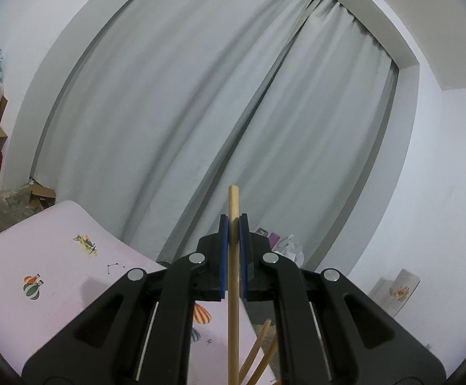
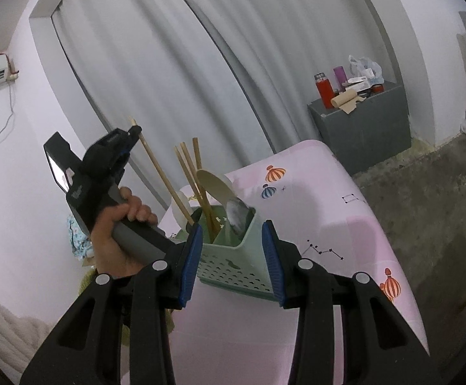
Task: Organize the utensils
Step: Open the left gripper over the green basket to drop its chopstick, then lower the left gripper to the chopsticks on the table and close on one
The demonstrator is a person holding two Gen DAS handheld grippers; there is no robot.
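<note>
Wooden chopstick (image 1: pixel 233 276) is sitting upright, pinched between the left tool (image 1: pixel 233 224) pads, lower end among the sticks in the green caddy (image 2: pixel 233 256). Right tool (image 2: pixel 233 240) is clamping that caddy by both side walls on the pink tabletop (image 2: pixel 345 224). A hand (image 2: pixel 117 237) is holding the left tool's handle just left of the caddy.

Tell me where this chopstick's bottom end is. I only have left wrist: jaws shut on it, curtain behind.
Observer: The chopstick slants down to the left rim of a green caddy; whether its tip is inside, I cannot tell.
Operator: Caddy free-standing?
Observer: No, the right gripper has its pads against both side walls.
Operator: Anything in it?
Observer: A wooden spoon leaning beside three other chopsticks.
</note>
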